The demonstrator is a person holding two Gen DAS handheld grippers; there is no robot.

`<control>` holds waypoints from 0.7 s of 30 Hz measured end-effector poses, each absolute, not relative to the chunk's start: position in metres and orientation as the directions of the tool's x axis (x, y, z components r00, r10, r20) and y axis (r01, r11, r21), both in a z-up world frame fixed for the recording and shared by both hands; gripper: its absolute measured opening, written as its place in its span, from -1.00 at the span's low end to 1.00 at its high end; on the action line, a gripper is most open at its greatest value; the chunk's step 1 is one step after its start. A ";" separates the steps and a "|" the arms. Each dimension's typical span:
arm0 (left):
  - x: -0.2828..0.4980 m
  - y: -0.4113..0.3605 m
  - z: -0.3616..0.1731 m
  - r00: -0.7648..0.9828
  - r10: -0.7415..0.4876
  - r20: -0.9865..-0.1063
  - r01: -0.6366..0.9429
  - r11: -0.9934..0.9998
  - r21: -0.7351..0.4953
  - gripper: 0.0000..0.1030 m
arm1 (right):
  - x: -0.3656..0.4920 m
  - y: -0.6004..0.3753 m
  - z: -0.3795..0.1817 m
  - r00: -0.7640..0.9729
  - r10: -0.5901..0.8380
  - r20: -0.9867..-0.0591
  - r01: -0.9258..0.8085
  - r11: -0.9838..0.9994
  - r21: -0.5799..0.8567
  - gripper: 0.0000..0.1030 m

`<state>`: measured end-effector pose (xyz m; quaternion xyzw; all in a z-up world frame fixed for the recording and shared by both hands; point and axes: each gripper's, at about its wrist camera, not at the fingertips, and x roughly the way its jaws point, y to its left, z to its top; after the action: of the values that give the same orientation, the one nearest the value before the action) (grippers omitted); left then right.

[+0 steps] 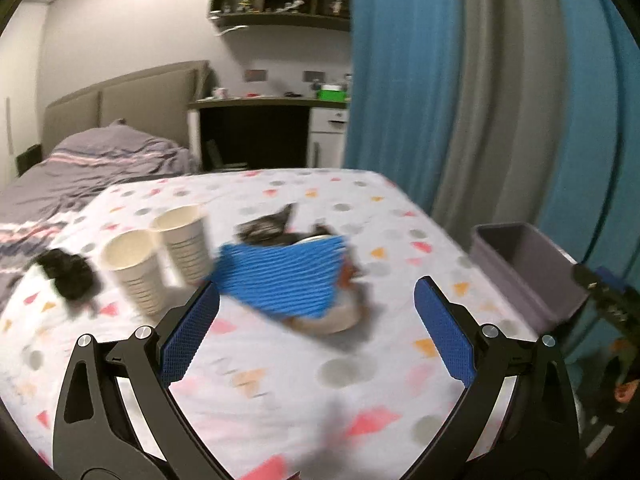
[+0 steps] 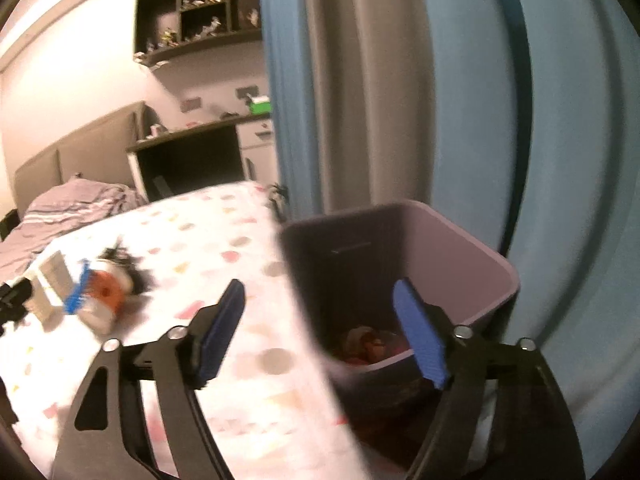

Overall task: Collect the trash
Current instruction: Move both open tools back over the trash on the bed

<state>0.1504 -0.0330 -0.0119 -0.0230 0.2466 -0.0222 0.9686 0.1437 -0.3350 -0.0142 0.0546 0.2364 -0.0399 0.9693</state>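
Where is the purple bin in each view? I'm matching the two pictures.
Left wrist: the bin stands at the right edge, beside the table.
Right wrist: the bin is centre-right, behind the open right claw.
Shared landmark: the green box on the desk.

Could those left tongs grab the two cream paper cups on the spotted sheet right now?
Probably yes: the left tongs are open and hold nothing, and the two cream paper cups stand just ahead to their left, with bare spotted sheet between them.
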 end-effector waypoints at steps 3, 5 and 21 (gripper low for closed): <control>0.140 -0.002 -0.016 0.877 0.011 -0.480 -0.032 0.999 -0.035 0.87 | 0.134 -0.304 -0.009 0.897 0.015 -0.441 0.032 0.995 0.099 0.63; 0.135 0.018 -0.018 0.873 0.042 -0.485 -0.066 0.997 -0.032 0.87 | 0.132 -0.285 -0.008 0.899 0.051 -0.435 -0.007 0.995 0.102 0.63; 0.125 0.194 -0.028 0.828 0.265 -0.493 -0.329 0.943 -0.046 0.87 | 0.145 -0.156 -0.010 0.867 0.201 -0.457 -0.185 0.980 0.080 0.65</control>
<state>0.1255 0.1940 -0.0277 -0.0647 0.2481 0.1558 0.9539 0.1450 -0.1563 -0.0104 0.0169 0.2383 0.0998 0.9659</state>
